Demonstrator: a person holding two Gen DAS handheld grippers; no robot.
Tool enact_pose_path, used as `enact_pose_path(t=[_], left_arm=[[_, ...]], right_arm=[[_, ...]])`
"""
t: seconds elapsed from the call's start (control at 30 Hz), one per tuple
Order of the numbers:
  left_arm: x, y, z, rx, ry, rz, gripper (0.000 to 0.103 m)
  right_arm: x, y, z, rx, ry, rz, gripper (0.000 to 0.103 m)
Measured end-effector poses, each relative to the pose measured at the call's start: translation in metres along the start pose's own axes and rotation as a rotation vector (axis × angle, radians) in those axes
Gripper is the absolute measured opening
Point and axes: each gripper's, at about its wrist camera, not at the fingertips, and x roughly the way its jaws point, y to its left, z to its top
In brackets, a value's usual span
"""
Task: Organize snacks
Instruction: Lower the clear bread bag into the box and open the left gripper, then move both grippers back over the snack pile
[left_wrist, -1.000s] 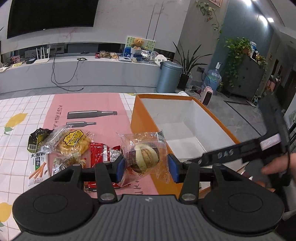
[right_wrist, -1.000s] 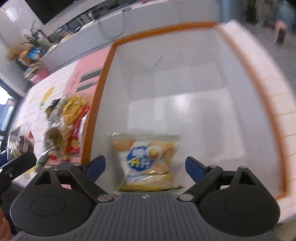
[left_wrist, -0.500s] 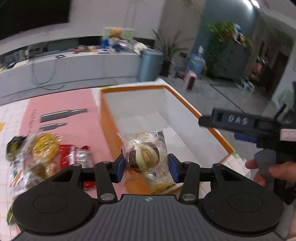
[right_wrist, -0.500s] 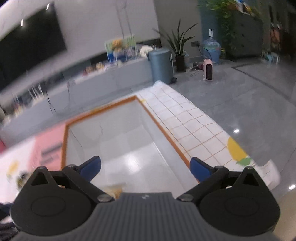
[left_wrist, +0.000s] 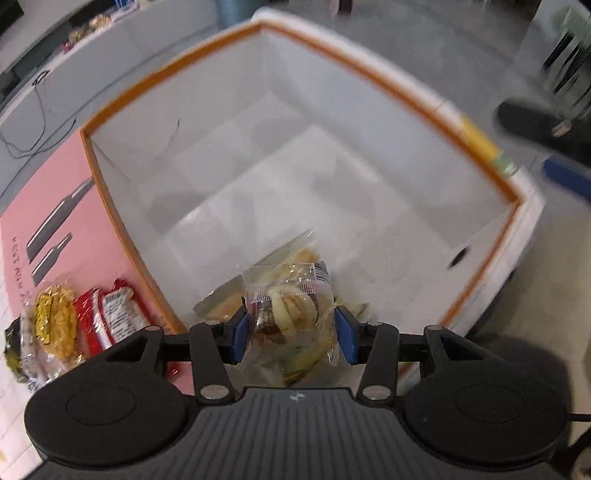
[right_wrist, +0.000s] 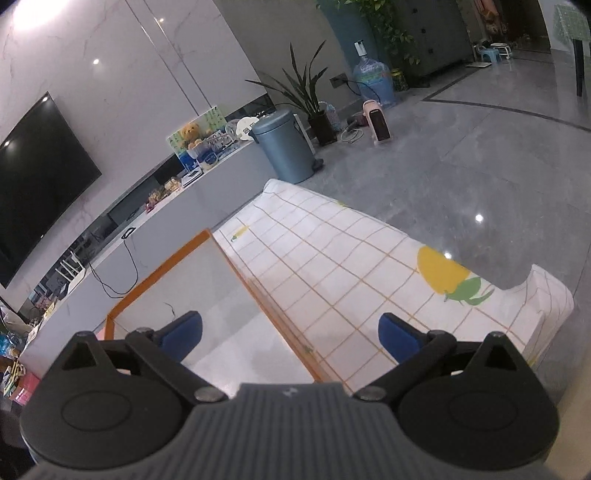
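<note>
My left gripper (left_wrist: 293, 334) is shut on a clear-wrapped round pastry (left_wrist: 290, 310) and holds it over the near end of the orange-rimmed white box (left_wrist: 388, 92). A yellow snack bag (left_wrist: 236, 299) lies on the box floor just under the pastry. Several more snacks lie left of the box on the pink mat: a yellow pack (left_wrist: 51, 317) and a red pack (left_wrist: 107, 314). My right gripper (right_wrist: 290, 332) is open and empty, raised above the box's right rim (right_wrist: 258, 291). It shows blurred at the right edge of the left wrist view (left_wrist: 543, 125).
The checked tablecloth (right_wrist: 351, 280) runs right of the box to the table's edge, with grey floor beyond. A blue bin (right_wrist: 286, 147), a plant and a long low cabinet stand at the back.
My left gripper has carried the pastry from beside the box to over its inside. My right gripper has lifted up and away from the yellow bag it left in the box.
</note>
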Motion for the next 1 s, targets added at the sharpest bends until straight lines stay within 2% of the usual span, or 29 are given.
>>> enact_pose_path(t=[0.03,0.2,0.37,0.43,0.6,0.67,0.73,0.83,0.9,1.0], left_arm=[[0.001,-0.002,0.0,0.019,-0.001,-0.006,0.053],[0.009,0.001,0.008,-0.02,0.035,-0.04,0.053],[0.012,-0.007,0.015,-0.015,0.02,-0.073,0.056],[0.013,-0.01,0.016,-0.013,0.005,-0.089,0.063],[0.016,-0.011,0.017,-0.009,0.0,-0.079,0.067],[0.014,-0.009,0.021,-0.006,0.024,-0.088,0.074],[0.015,-0.006,0.024,-0.017,0.043,-0.082,0.086],[0.017,0.001,0.025,-0.049,0.059,-0.11,0.086],[0.014,-0.001,0.022,-0.036,0.056,-0.12,0.086],[0.007,-0.006,0.017,0.001,0.042,-0.095,0.08]], right_arm=[[0.001,0.0,0.0,0.006,0.0,0.011,0.099],[0.008,0.002,-0.003,0.002,0.017,0.018,0.099],[0.009,0.001,-0.004,0.017,0.02,0.012,0.099],[0.01,-0.001,-0.004,0.019,0.022,0.013,0.099],[0.013,-0.006,-0.003,0.04,0.032,-0.011,0.099],[0.014,-0.007,-0.003,0.048,0.036,-0.014,0.099],[0.015,-0.006,-0.004,0.05,0.039,-0.017,0.099],[0.016,-0.005,-0.004,0.044,0.039,-0.015,0.099],[0.015,-0.005,-0.004,0.044,0.037,-0.014,0.099],[0.016,-0.005,-0.004,0.044,0.037,-0.02,0.099]])
